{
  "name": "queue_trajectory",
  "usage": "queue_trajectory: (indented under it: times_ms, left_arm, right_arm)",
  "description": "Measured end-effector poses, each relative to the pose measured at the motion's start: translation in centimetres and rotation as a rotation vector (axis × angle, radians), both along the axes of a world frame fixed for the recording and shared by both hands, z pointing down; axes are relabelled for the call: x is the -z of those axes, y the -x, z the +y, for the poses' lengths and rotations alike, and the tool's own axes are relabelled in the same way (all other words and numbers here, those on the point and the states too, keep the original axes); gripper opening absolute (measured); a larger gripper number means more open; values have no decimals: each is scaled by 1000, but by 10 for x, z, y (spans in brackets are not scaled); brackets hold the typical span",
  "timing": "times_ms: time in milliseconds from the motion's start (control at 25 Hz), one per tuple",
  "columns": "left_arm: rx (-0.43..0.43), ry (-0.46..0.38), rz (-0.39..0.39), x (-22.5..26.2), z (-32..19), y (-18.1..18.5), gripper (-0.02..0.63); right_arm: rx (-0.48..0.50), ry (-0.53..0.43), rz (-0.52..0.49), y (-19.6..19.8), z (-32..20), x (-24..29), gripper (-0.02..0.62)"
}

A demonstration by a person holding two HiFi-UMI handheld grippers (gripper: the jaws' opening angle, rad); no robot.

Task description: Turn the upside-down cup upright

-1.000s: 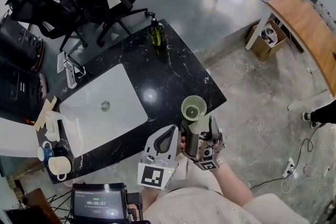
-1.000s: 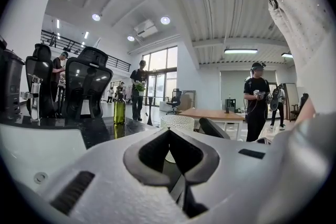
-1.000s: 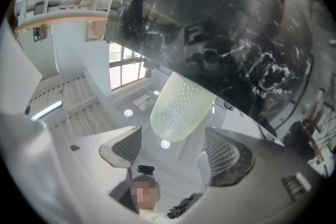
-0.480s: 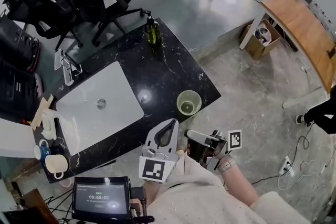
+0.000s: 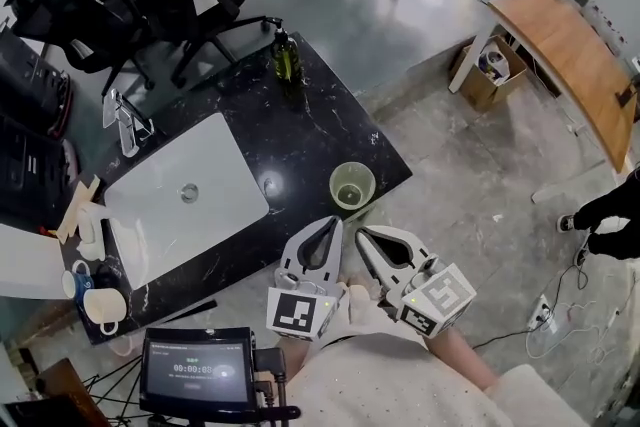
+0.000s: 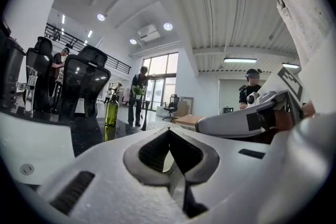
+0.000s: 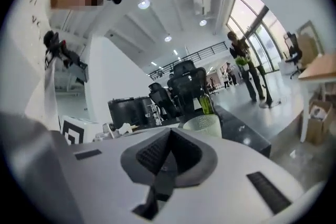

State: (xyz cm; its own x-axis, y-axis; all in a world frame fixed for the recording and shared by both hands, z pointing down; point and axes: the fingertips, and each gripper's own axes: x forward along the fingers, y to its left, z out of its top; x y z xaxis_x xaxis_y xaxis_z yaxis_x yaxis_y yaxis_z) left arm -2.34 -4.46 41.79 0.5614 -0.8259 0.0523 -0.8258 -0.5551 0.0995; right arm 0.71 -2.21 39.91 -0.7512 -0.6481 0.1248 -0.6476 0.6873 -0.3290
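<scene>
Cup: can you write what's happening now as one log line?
cup: upright on counter, near edge | left gripper: shut, empty | right gripper: shut, empty, off cup | task: looks done

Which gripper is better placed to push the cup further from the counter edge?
Right, but only slightly. The cup stands upright near the counter corner, just ahead of both grippers. The right gripper sees it plainly over its shut jaws; the left gripper is shut too and about as near.
</scene>
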Motion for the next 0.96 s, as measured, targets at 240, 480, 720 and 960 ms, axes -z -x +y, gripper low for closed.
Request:
queue_trajectory:
  times_ms: [240, 480, 720, 960]
  left_arm:
    - [7, -2, 7, 9, 2, -4, 6]
    - [20, -1, 18, 17, 4, -3, 6]
    - [21, -29, -17, 15, 4, 3, 6]
    - [50, -3, 27, 27, 1, 6, 6]
  right_arm:
    - [-127, -125, 126, -10, -2, 8, 6]
    - [-159, -163, 150, -12, -5, 13, 6]
    - [-151, -180, 154, -9, -5, 17, 6]
    - [-147, -186, 163, -7, -7, 18, 6]
